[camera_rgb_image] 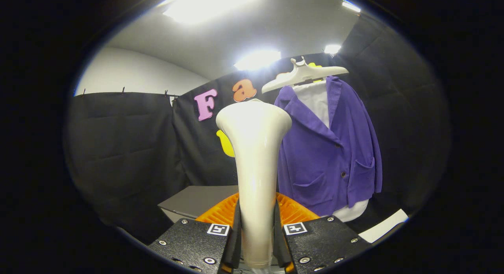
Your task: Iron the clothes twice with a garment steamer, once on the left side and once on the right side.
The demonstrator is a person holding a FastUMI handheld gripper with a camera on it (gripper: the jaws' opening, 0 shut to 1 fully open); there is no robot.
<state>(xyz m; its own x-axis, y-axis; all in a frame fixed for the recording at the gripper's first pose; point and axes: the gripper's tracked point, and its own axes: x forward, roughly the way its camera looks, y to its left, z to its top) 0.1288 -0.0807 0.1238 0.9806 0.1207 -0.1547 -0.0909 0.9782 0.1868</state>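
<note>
Both fingers of the gripper (256, 242) pinched the cream garment steamer (255, 163), its long axis running upright from the jaws to a flared head; the purple jacket (328, 156) hung on its hanger (303, 75) beyond, ahead and to the right, well apart from the head.

steamer (255, 148) between jaws, jacket (327, 156) beyond, to its right

Black cloth (130, 144) walls the booth all round, pinned by small clips along its top edge on one side. Above it rise a pale wall (130, 75) and a grey ceiling (299, 22) with bright lights (208, 4) — several glaring white. Low down stands a grey box (197, 201).
</note>
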